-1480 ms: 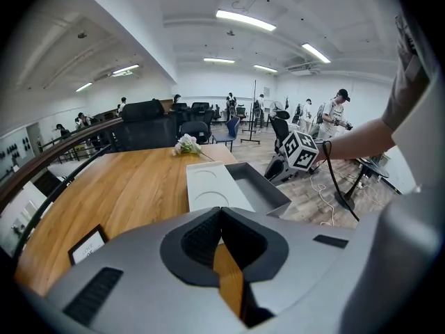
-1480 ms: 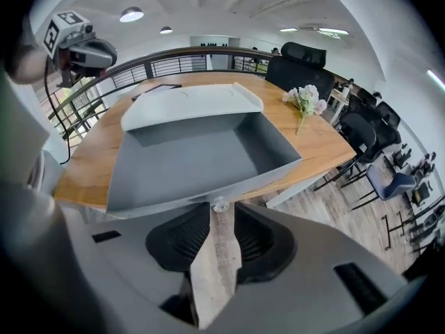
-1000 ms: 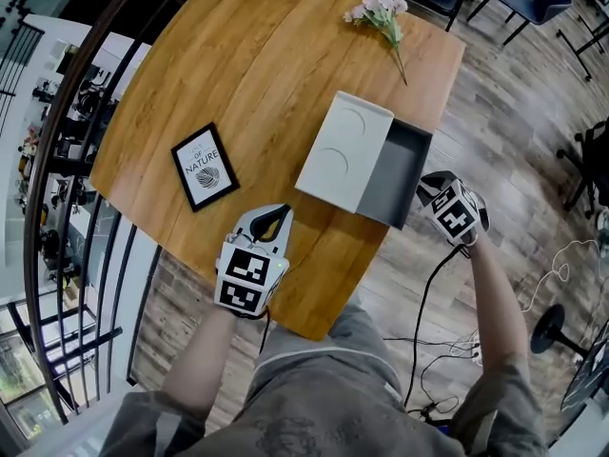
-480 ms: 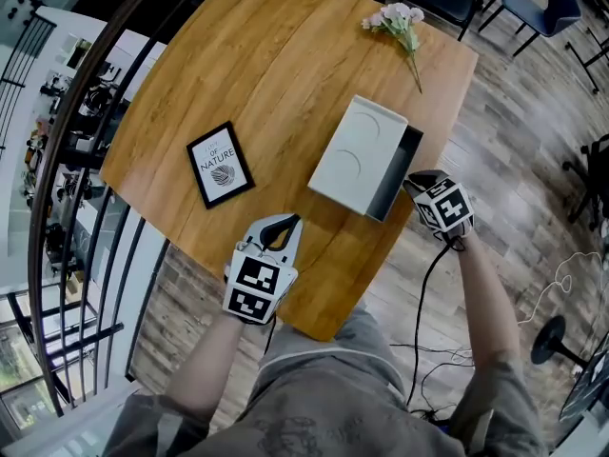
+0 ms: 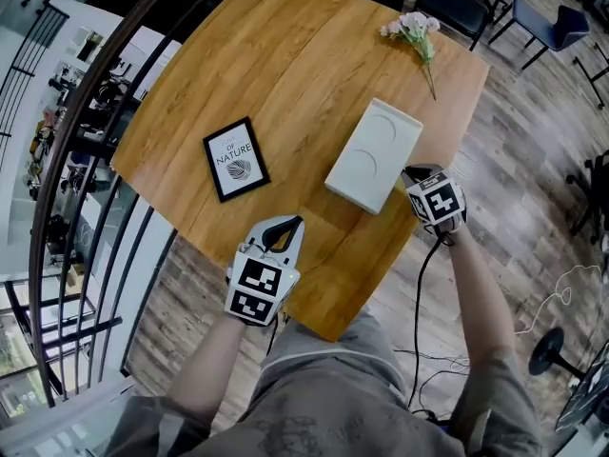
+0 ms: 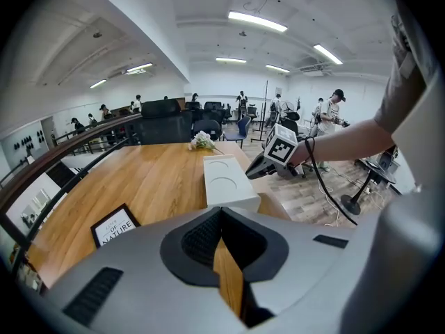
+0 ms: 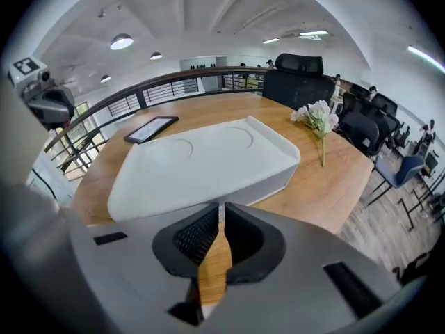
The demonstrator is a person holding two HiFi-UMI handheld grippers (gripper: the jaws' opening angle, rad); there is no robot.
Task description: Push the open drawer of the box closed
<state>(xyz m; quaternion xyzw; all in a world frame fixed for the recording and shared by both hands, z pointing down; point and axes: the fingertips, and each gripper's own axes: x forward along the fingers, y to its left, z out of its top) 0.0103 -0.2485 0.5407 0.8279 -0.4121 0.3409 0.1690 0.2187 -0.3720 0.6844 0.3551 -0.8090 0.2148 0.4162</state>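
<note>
The white box [image 5: 374, 155] lies on the round wooden table [image 5: 285, 74], and its drawer sits flush inside it with no dark interior showing. My right gripper [image 5: 410, 173] is at the box's right-hand side, tips against or just off the drawer front; its jaws are closing with nothing between them. In the right gripper view the box [image 7: 201, 162] fills the space just beyond the right gripper [image 7: 222, 211]. My left gripper [image 5: 289, 225] hovers shut and empty over the table's near edge, apart from the box [image 6: 226, 183].
A framed print [image 5: 236, 158] lies left of the box. A sprig of flowers [image 5: 416, 29] rests at the table's far right edge. Chairs [image 5: 542, 17] stand beyond on the wood floor. A curved railing [image 5: 57, 208] runs along the left. A cable [image 5: 419, 303] hangs from the right gripper.
The dark grey drawer stood wide open a second ago, half open half a second ago, and is now pushed fully into the box. My right gripper followed it leftward. The left gripper barely moved.
</note>
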